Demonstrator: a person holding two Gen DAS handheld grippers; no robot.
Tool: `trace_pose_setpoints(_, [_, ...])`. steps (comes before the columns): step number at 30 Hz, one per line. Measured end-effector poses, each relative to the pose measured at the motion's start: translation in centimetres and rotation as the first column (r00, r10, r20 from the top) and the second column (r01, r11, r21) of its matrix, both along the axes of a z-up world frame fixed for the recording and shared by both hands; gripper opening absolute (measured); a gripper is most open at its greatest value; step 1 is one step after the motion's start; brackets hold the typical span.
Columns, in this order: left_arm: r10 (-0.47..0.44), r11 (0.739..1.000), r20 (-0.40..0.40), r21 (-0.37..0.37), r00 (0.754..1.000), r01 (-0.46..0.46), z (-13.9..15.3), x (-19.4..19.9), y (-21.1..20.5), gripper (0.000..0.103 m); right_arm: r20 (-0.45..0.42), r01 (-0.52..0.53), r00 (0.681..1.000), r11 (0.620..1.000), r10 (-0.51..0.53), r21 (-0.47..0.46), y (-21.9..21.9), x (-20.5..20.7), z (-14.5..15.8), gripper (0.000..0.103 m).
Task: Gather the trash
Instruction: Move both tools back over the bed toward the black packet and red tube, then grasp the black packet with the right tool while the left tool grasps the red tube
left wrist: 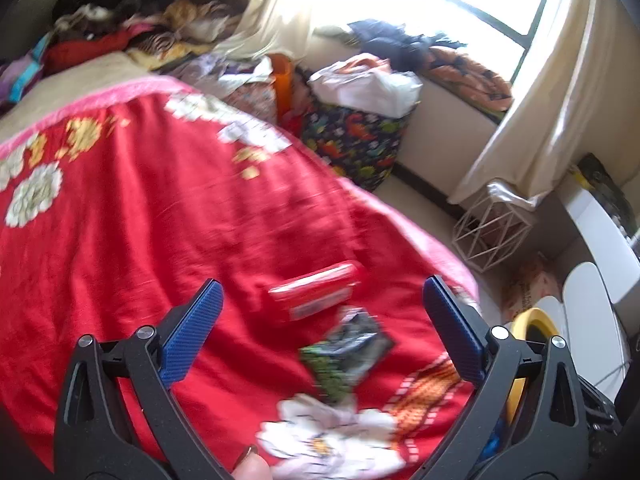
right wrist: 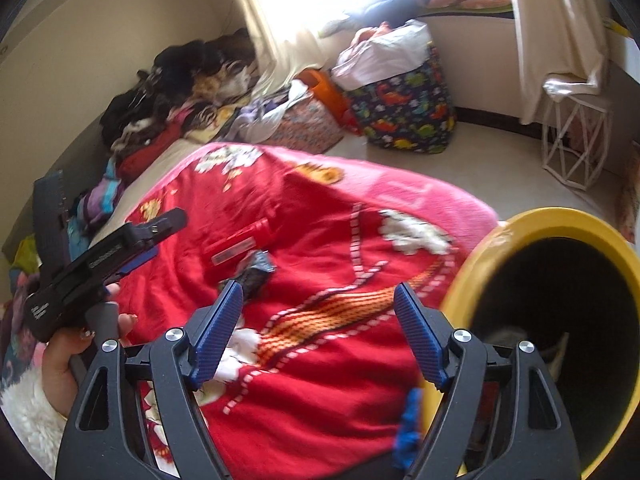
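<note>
I am holding the left gripper (left wrist: 322, 300) wide open, empty; the red wrapper (left wrist: 316, 288) and dark wrapper (left wrist: 348, 350) are lying between its fingers, lower centre. The right gripper (right wrist: 318, 300) is also gaping empty, yellow bin (right wrist: 560, 224) lower right.

The dark wrapper (left wrist: 352, 354) is smeared by blur, its print unreadable. The yellow bin (right wrist: 560, 216) is cut off at the frame edge.
</note>
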State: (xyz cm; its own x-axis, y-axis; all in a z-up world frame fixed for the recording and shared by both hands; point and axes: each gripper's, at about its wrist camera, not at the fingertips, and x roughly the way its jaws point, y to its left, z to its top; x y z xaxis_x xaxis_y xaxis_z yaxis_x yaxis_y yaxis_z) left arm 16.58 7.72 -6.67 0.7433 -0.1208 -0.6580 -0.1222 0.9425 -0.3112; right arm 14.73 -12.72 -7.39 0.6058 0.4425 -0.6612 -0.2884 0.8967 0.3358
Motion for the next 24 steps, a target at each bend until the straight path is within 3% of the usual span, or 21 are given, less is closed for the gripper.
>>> trace_pose_setpoints(7, [-0.043, 0.992, -0.116, -0.121, 0.992, 0.029, -3.6, 1.9, 3.3, 0.075, -0.043, -0.077, 0.996, 0.997, 0.077, -0.013, 5.2, 2.1, -2.3, 0.075])
trace_pose_setpoints(14, [-0.11, 0.985, -0.158, -0.15, 0.981, 0.086, -5.7, 2.9, 3.7, 0.066, -0.119, -0.096, 0.988, 0.995, 0.096, 0.006, 7.3, 4.9, -4.6, 0.074])
trace_pose_setpoints(20, [-0.132, 0.98, -0.16, -0.169, 0.978, 0.105, -6.2, 3.9, 4.0, 0.064, -0.186, -0.11, 0.976, 0.994, 0.113, 0.029, 8.0, 6.9, -6.8, 0.061])
trace_pose_setpoints(23, [-0.142, 0.978, -0.16, -0.175, 0.977, 0.113, -6.4, 4.3, 3.8, 0.064, -0.2, -0.15, 0.966, 0.986, 0.163, 0.077, 8.2, 7.4, -7.1, 0.045])
trace_pose_setpoints(24, [-0.145, 0.977, -0.163, -0.176, 0.976, 0.116, -6.5, 4.4, 3.6, 0.064, -0.205, -0.169, 0.961, 0.982, 0.184, 0.089, 8.3, 7.4, -7.2, 0.033])
